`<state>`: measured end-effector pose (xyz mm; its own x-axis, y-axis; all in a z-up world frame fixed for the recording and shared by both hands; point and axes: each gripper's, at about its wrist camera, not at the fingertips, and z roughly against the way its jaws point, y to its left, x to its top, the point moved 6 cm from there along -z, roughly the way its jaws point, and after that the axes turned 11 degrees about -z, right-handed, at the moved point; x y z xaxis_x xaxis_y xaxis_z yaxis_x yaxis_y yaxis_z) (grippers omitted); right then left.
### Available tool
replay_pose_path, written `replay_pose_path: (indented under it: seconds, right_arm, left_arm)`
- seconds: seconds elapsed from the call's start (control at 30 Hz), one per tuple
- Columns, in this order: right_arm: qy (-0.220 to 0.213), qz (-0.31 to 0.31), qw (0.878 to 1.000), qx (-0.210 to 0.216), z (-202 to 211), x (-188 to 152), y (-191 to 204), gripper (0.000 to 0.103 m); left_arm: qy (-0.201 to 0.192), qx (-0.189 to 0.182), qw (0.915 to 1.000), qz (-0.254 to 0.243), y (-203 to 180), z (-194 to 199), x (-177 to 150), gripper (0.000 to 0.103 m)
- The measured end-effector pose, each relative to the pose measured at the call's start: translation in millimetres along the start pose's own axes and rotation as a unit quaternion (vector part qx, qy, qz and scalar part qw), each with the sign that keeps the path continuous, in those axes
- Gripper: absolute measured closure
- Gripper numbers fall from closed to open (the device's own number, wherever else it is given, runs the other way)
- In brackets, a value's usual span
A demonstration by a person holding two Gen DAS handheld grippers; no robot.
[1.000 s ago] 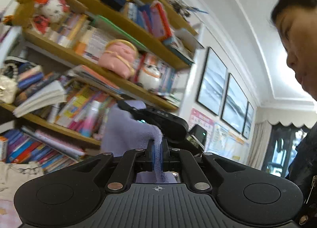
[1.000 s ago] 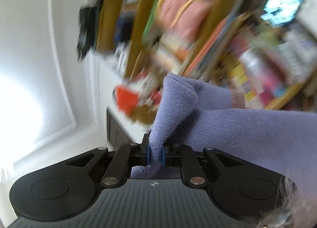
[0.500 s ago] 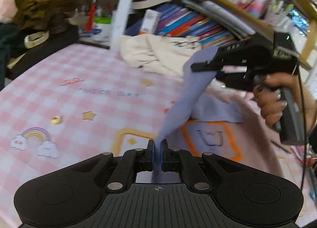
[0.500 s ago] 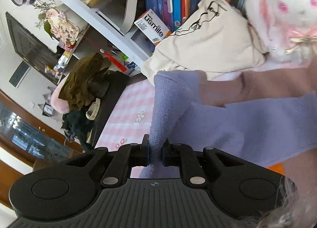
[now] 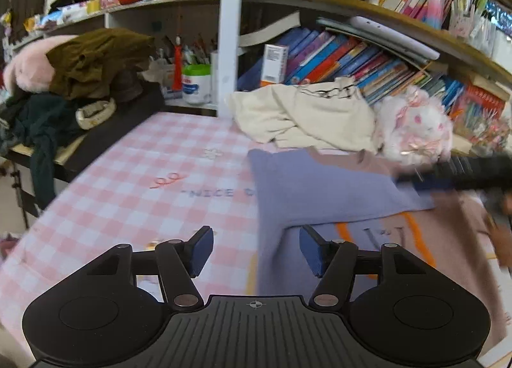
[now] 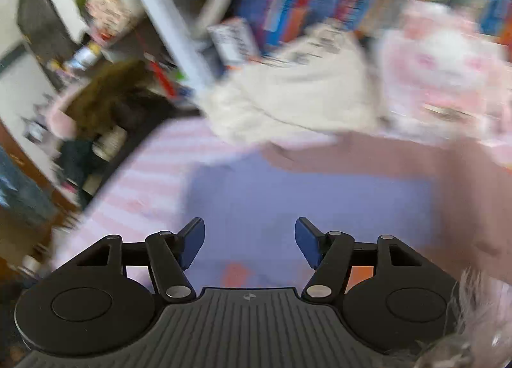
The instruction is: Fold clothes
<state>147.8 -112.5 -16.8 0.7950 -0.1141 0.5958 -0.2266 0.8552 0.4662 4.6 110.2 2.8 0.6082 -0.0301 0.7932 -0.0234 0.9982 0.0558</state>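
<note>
Your sweater (image 5: 320, 195) lies flat on the checked tablecloth (image 5: 153, 182), just ahead of both claws: a lilac sleeve is laid across the dusty-pink body, whose orange print (image 5: 416, 233) peeks out below the sleeve's edge. Through the left claw (image 5: 256, 248) the sleeve's cuff end runs down between the two blue pads, yet neither pad touches it; the jaws stand wide apart and grip nothing. Your right claw (image 6: 249, 241) is likewise spread wide and empty, hanging just over the lilac cloth. That view is badly smeared, so you cannot tell exactly which edge sits beneath it.

Ahead of the sweater, a cream garment (image 5: 307, 115) lies crumpled against the bookshelf (image 5: 368, 48), with a fluffy white toy (image 5: 416, 131) to its right, touching the pink hem area.

The risks, as I judge them: knit this soft slides easily, so a claw dragging low across it could rumple the laid sleeve. Closing a claw too deep could pinch both layers, or the tablecloth with them. Working the far edge, you might snag the cream garment or knock the toy, since both crowd that side.
</note>
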Motion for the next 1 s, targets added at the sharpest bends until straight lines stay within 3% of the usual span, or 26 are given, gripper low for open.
replay_pose_path:
  seconds: [0.17,0.4,0.5,0.57,0.6,0.63,1.0]
  right_arm:
    - [0.002,-0.023,0.993,-0.112,51,-35,-85,0.042]
    - [0.024,-0.077,0.984,-0.159,94,-84,-136,0.042]
    - [0.029,-0.072,0.981,-0.176,103,-102,-141,0.053]
    - [0.041,-0.056,0.984,-0.161,101,-107,-133,0.069]
    - [0.048,-0.048,0.986,-0.151,100,-110,-128,0.085]
    - [0.055,-0.041,0.988,-0.141,99,-112,-124,0.089]
    - [0.133,0.057,0.989,-0.024,88,-138,-72,0.09]
  left_arm:
    - [0.011,-0.034,0.9988,-0.033,-39,-23,7,0.042]
    - [0.004,-0.075,0.9933,-0.088,-93,-48,26,0.042]
    - [0.011,-0.086,0.9909,-0.103,-109,-59,28,0.042]
    - [0.017,-0.092,0.989,-0.114,-119,-65,28,0.042]
    - [0.017,-0.095,0.9879,-0.122,-124,-68,28,0.042]
    - [0.018,-0.097,0.9866,-0.13,-129,-71,27,0.042]
    - [0.012,-0.094,0.9607,-0.261,-196,-103,28,0.042]
